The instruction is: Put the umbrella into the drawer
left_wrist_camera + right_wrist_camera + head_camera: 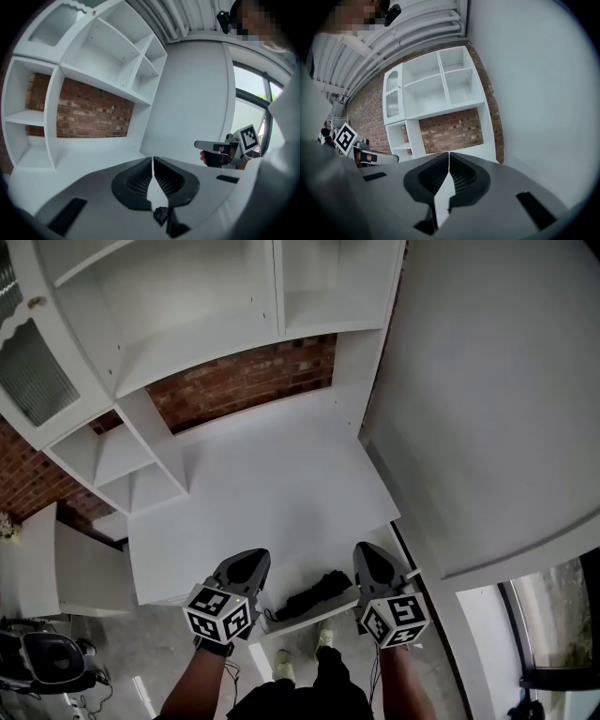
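A folded black umbrella lies in the open white drawer under the front edge of the white desk top. My left gripper hovers just left of the umbrella and above it, its jaws shut with nothing held. My right gripper hovers just right of it, also shut and empty. In the left gripper view the shut jaws point at the desk and shelves, with the right gripper off to the side. The right gripper view shows its shut jaws and the left gripper.
White shelving stands on the desk against a brick wall, with a glass-fronted cabinet door at the left. A tall white panel borders the desk on the right. A black machine sits on the floor at lower left.
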Motion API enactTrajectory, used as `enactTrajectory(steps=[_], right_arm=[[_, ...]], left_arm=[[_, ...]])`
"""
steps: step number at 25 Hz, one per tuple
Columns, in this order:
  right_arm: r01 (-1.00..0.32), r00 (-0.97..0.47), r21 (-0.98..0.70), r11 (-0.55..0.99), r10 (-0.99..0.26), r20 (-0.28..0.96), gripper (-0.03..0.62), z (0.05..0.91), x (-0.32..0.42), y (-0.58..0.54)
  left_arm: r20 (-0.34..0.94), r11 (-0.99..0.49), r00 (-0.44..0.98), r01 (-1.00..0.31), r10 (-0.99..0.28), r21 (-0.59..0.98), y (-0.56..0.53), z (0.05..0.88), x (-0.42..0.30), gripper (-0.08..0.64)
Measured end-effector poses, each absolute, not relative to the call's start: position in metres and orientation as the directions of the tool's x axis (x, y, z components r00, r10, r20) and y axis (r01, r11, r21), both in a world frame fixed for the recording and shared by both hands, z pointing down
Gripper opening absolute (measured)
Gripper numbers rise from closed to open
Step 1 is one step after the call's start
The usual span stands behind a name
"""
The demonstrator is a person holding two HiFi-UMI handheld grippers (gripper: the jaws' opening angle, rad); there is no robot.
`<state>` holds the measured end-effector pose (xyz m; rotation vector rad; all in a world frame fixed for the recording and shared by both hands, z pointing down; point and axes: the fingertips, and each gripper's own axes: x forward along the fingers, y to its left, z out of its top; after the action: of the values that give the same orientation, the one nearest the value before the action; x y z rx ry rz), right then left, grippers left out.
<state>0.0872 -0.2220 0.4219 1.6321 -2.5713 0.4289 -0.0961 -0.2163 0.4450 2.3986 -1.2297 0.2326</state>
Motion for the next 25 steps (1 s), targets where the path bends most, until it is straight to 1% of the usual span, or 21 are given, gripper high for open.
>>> enactTrajectory(steps=[5, 9, 17, 25], right_arm=[[-0.892, -0.442, -0.171, 0.419, -0.887, 0.134, 0.005, 0.383, 0.081, -0.217], [-0.882, -0.463, -0.143, 0.448, -0.881, 0.094, 0.005, 0.354, 0.071, -0.209], [-0.880, -0.470, -0.098, 0.465, -0.882, 0.039, 0.005, 0.313, 0.056, -0.189], [-0.879, -0.472, -0.070, 0.471, -0.881, -0.003, 0.005, 0.292, 0.045, -0.171]], left_arm=[[0.264, -0.482, 0.539, -0.839, -0.800, 0.252, -0.210, 0.399, -0.118, 0.015], [0.202, -0.475, 0.518, -0.850, -0.831, 0.226, -0.203, 0.366, -0.126, 0.014], [0.123, -0.474, 0.500, -0.860, -0.857, 0.190, -0.180, 0.322, -0.138, 0.009], [0.066, -0.479, 0.495, -0.862, -0.867, 0.168, -0.164, 0.290, -0.147, 0.009]])
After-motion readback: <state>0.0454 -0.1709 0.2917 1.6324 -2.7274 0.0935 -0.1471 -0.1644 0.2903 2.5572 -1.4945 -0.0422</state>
